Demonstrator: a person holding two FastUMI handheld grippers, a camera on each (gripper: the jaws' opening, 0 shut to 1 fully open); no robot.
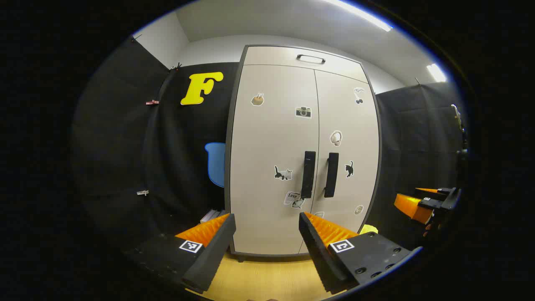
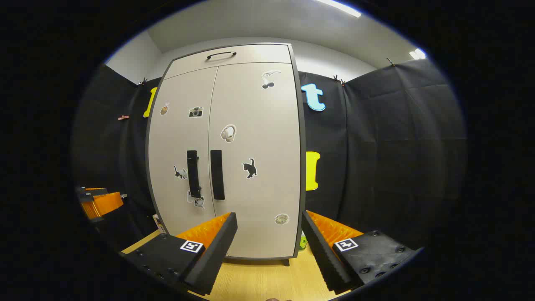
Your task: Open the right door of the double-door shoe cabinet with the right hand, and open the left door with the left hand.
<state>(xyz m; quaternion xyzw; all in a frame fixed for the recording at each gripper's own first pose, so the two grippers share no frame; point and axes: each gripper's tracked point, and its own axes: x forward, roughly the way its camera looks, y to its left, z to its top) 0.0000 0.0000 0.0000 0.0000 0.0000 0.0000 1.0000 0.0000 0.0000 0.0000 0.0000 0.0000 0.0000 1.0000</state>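
Both doors are shut and nothing is gripped yet, so the trouble ahead lies in the approach. The two handles stand side by side, just apart, either side of the seam. Reach with the right tongs [image 2: 269,236] and you can easily catch the left handle [image 2: 192,173] instead of the right handle [image 2: 217,174], or wedge a finger between them. Each handle is a slim, upright black bar; if your fingers close off its middle or only graze it, I judge they slip off when you pull. Pull straight out instead of along the door's swing and the grip twists loose. The doors also meet at the seam, so a wide-swinging right door [image 2: 255,159] could knock your left tongs [image 1: 267,234] if they wait too near.

The cabinet [image 1: 303,56] stands on the wooden floor [image 2: 259,280] ahead of both tongs, well apart from them. In the right gripper view, the right tongs are spread wide and empty, aimed at the lower part of the right door; its handle sits up and to the left of the gap. In the left gripper view, the left tongs are likewise wide and empty, with the left door [image 1: 273,159] ahead and its handle above the gap, slightly right. The right tongs also show at that view's far right edge.
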